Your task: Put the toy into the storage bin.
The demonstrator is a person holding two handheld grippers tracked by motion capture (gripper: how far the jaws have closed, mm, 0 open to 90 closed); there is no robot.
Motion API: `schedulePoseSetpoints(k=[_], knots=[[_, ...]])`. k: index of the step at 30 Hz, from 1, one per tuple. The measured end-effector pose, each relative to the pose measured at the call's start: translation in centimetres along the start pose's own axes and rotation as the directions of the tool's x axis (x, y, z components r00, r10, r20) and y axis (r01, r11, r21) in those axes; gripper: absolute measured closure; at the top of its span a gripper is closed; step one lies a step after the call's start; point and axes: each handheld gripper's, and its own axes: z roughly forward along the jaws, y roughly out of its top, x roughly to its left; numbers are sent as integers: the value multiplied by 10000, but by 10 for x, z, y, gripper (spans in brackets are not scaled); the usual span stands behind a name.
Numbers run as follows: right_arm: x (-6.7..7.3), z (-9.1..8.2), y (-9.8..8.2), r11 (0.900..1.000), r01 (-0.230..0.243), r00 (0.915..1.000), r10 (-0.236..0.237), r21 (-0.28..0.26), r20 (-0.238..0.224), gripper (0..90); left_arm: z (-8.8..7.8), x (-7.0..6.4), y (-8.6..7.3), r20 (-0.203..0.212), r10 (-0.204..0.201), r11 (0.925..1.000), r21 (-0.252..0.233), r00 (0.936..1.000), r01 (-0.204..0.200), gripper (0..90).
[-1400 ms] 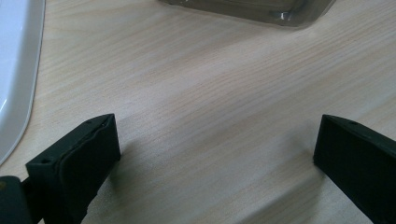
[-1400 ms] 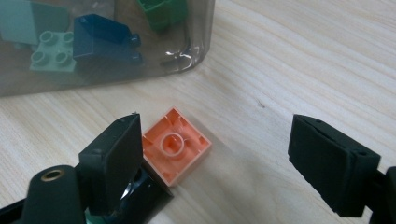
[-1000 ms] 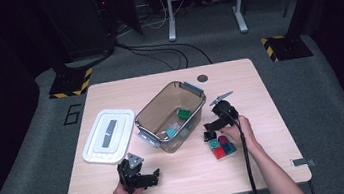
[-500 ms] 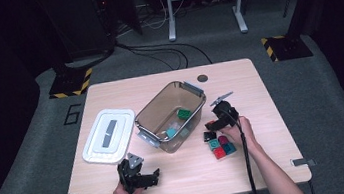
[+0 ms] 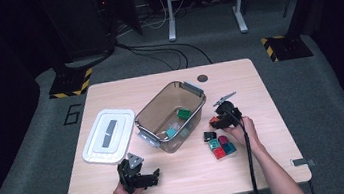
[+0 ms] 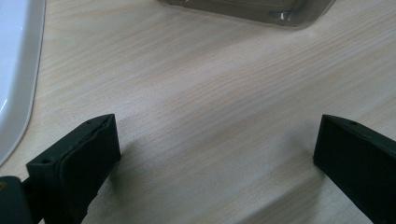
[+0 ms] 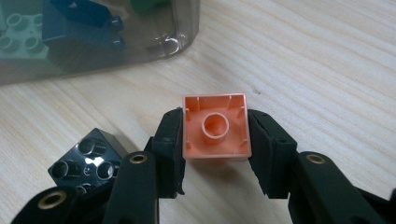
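Now that its jaws have just been closing, the right gripper (image 7: 215,140) is clamped on the orange brick (image 7: 215,127) (underside up), held beside the clear bin (image 5: 196,105); transfer into it seems next.

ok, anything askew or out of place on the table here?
Nothing damaged or spilled. One quirk: the orange brick in the right gripper is clamped with its hollow underside toward the camera. The lid lies off the bin, beside it. Loose bricks sit clustered by the right hand.
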Motion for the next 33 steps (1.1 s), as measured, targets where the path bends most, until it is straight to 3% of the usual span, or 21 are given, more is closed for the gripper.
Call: schedulePoseSetpoints(k=[33], knots=[[-2, -47, 6, 9979, 306, 9994, -297, -573, 169, 580, 0, 0, 0, 45, 4, 10000, 53, 10000, -4, 2]])
